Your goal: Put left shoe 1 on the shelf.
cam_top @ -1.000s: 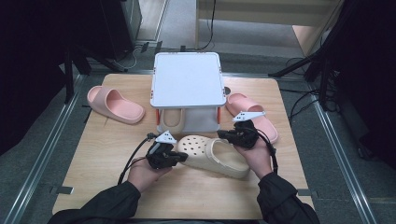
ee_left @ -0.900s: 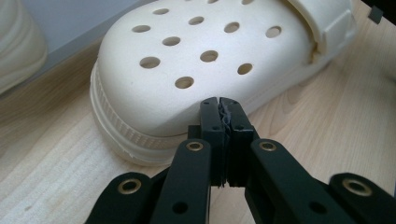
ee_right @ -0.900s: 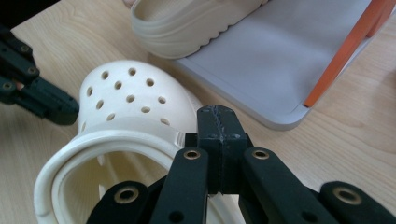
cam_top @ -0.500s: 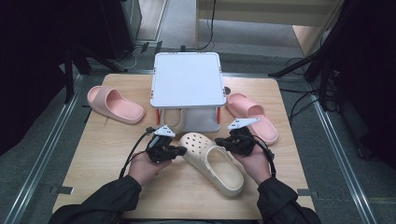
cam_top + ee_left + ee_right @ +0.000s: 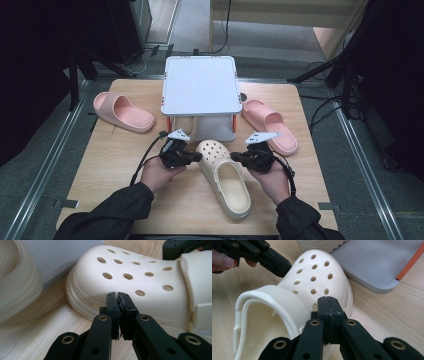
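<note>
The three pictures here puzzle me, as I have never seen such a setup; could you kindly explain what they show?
A person sits at a wooden table and holds a hand-held tool with two black jaws in each hand: the left gripper and the right gripper. The high view comes from a fixed camera above the table. The other two views come from small cameras riding on each gripper, looking along its own jaws.

On the table lie a cream clog, two pink slides, and a small white rack with another cream shoe under it.

Both grippers are shut and hold nothing. Their closed tips sit against the clog's toe from either side, seemingly nudging it rather than gripping it.
</note>
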